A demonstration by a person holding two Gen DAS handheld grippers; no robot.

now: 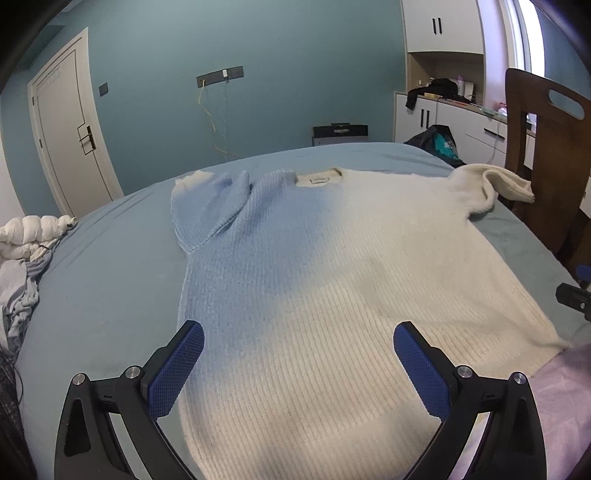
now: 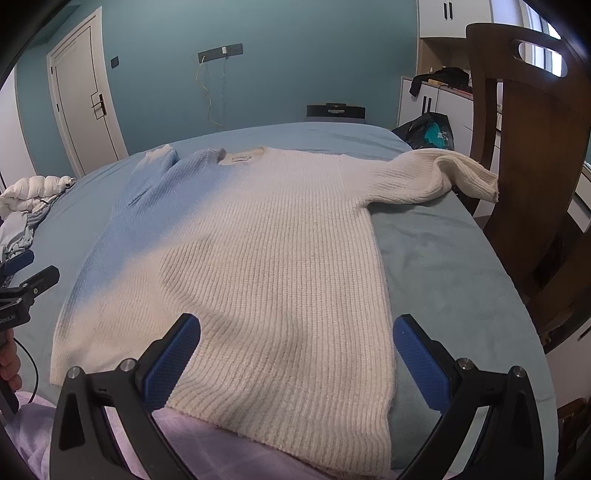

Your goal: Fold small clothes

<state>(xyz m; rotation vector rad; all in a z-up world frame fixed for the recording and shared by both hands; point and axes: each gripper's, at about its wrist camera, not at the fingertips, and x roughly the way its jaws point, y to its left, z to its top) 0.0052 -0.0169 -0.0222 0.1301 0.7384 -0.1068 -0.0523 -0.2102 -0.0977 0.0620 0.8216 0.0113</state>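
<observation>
Plainly, in the left view the left gripper gaped wide over the sweater lying flat on the bed, where loose knit could bunch under a shallow pinch, while in the right view the right gripper hovered equally wide at the hem, no containers near.

We are in a home bedroom: a bed with a blue sheet lies ahead of our hand-held gripper, teal walls and a white door beyond, white cupboards and a wooden chair to the right.
</observation>
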